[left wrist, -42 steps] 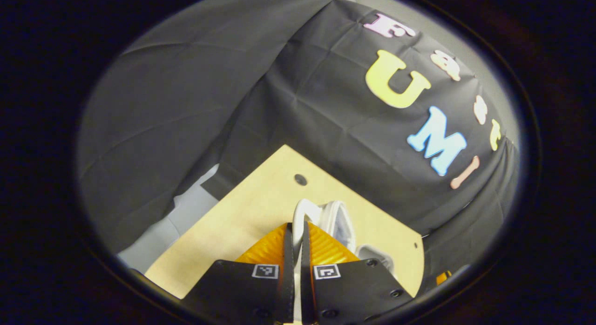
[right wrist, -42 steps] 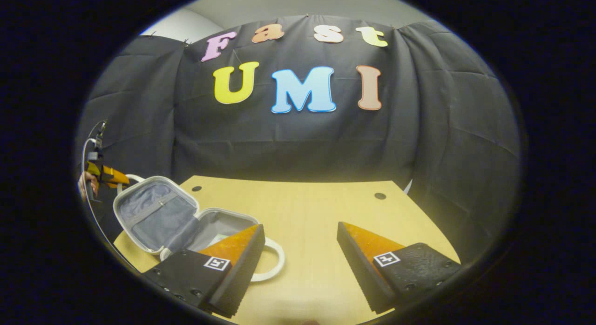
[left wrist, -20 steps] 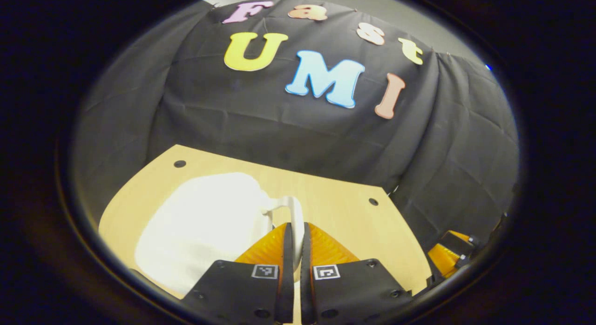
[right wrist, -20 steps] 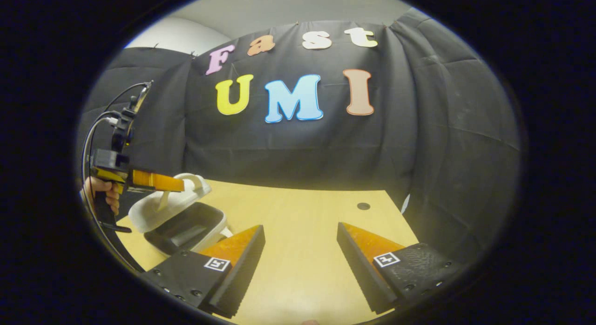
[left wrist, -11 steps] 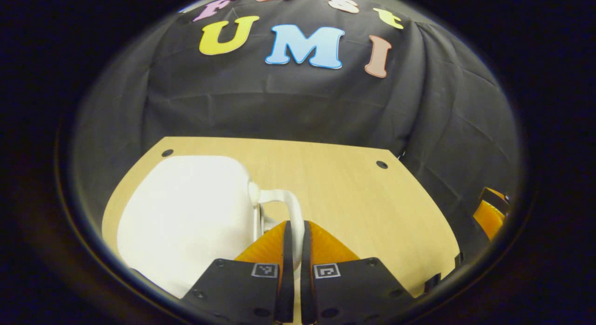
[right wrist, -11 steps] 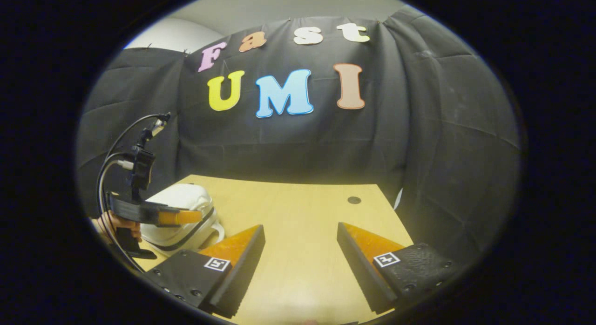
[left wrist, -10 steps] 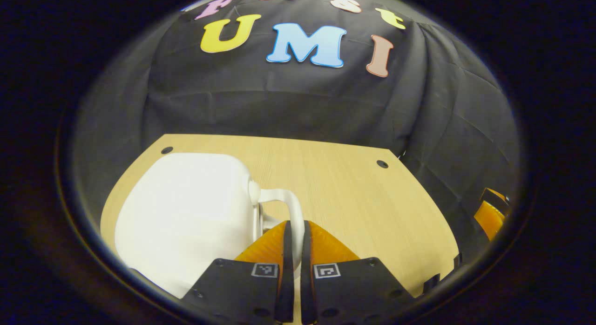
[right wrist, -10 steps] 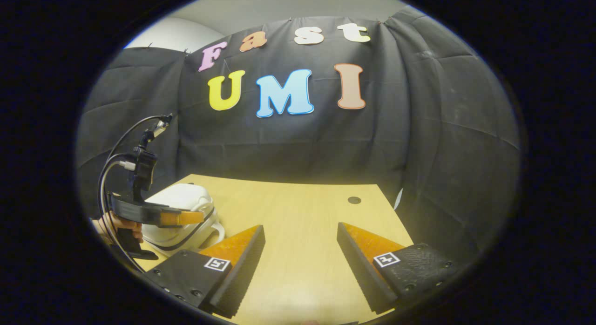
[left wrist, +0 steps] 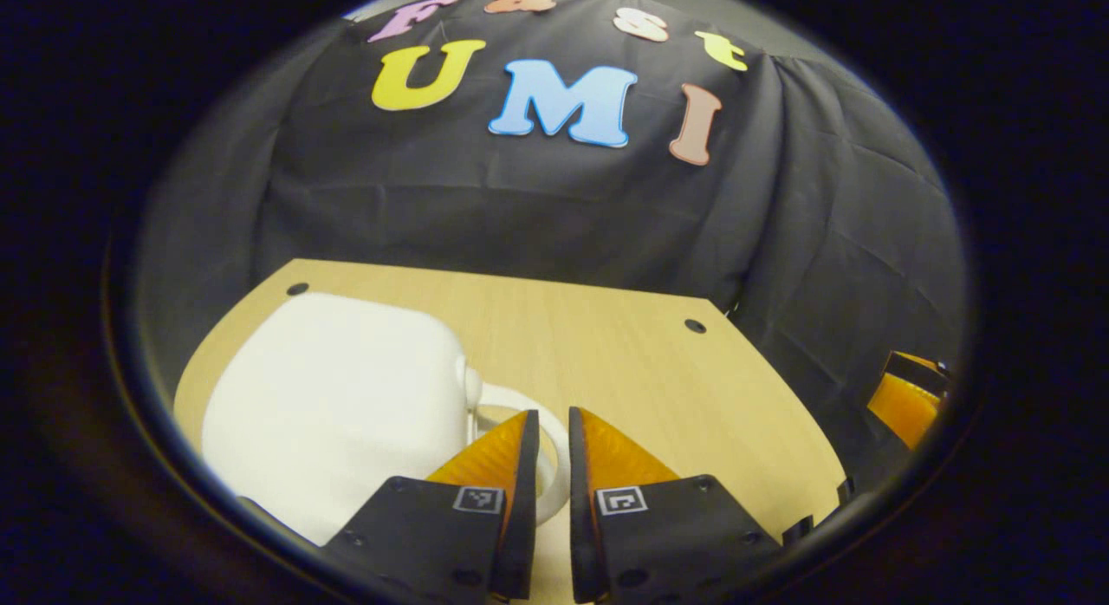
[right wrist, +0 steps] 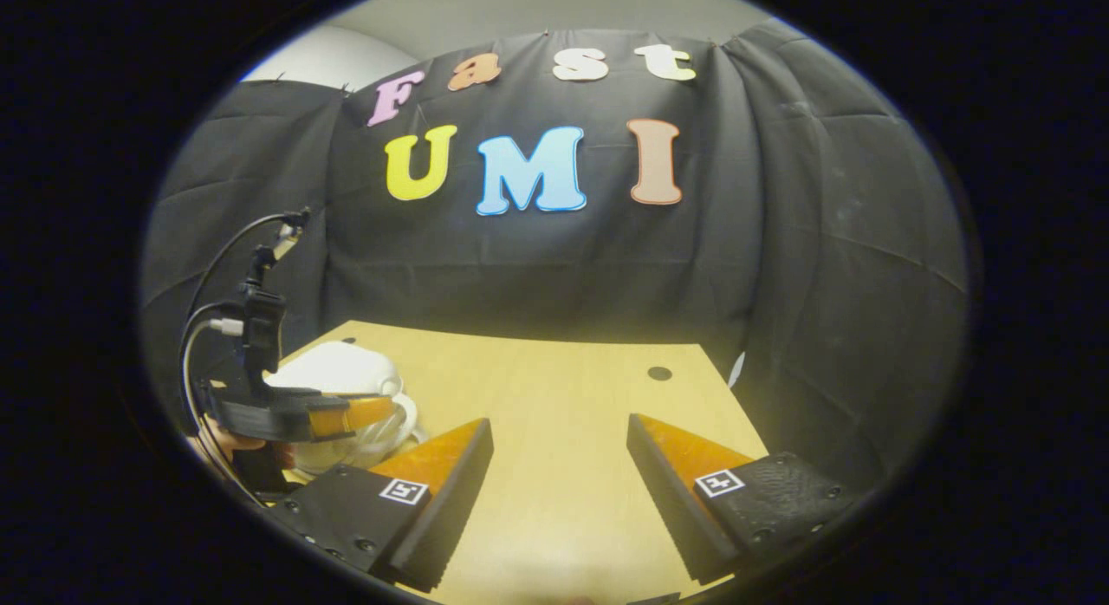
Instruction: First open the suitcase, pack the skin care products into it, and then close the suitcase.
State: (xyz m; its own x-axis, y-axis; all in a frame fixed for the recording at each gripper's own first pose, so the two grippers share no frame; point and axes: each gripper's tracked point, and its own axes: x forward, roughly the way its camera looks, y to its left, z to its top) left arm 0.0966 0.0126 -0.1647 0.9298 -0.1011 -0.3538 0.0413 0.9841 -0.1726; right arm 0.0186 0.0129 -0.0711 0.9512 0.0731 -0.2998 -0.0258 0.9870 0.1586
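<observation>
suitcase (left wrist: 338,397) shut on table (left wrist: 624,371), left gripper (left wrist: 553,449) beside

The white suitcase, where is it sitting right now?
The white suitcase lies closed on the wooden table, lower left in the left gripper view, its handle between the left gripper's parted fingers.

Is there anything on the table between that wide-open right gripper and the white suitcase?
Nothing on the table that I can see. In the right gripper view the right gripper is over bare wooden table, with the closed suitcase off to its left. Just the left gripper sits at the suitcase's handle, fingers slightly parted.
</observation>
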